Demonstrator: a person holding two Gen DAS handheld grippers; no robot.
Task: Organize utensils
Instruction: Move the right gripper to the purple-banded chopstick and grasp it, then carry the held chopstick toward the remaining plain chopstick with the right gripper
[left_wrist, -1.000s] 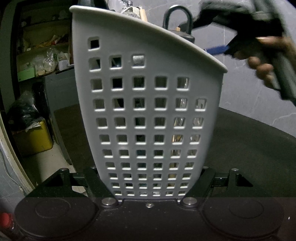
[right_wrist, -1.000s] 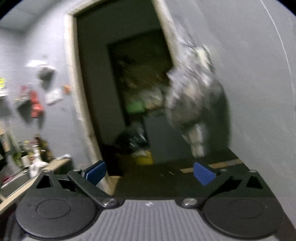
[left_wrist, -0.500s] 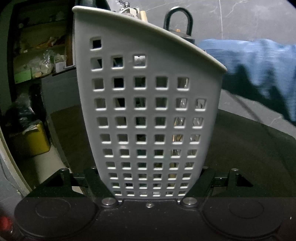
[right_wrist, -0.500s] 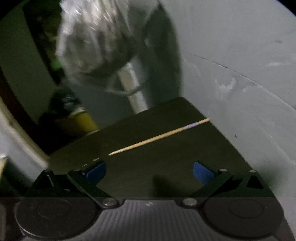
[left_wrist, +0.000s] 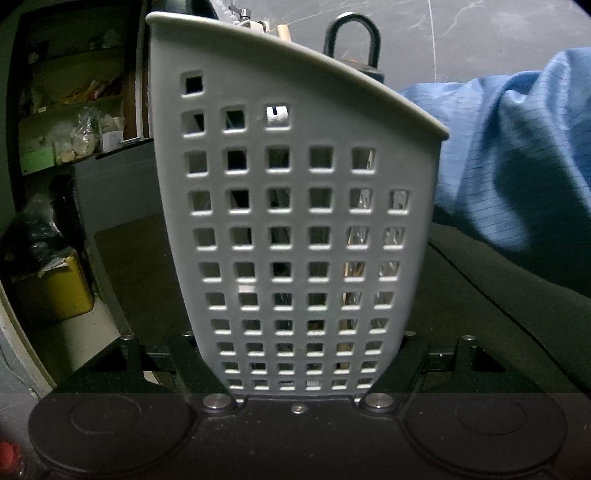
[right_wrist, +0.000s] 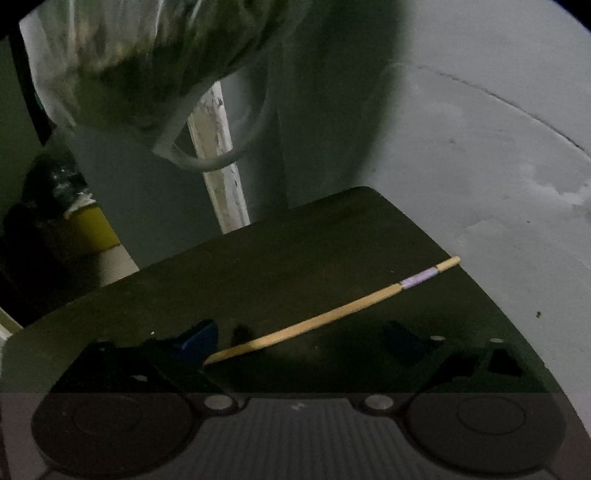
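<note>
1. Left gripper (left_wrist: 301, 369) is clamped on the base of the tall grey perforated plastic utensil caddy (left_wrist: 295, 229), which already holds utensils. The grip sits low, so the caddy could tip if bumped.
2. Right gripper (right_wrist: 301, 341) has empty jaws that are closing around the thin end of the bamboo chopstick with a lilac band (right_wrist: 332, 314), lying flat on the dark tabletop (right_wrist: 295, 258).
3. Risks: the chopstick rolls away or pivots out. An end grip means it droops.
4. The blue sleeve (left_wrist: 517, 155) could snag the caddy rim.

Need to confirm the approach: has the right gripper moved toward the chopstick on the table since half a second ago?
Yes. The right gripper has closed in on the chopstick: against the dark table, the stick now reaches between its closing fingers, still untouched.
</note>
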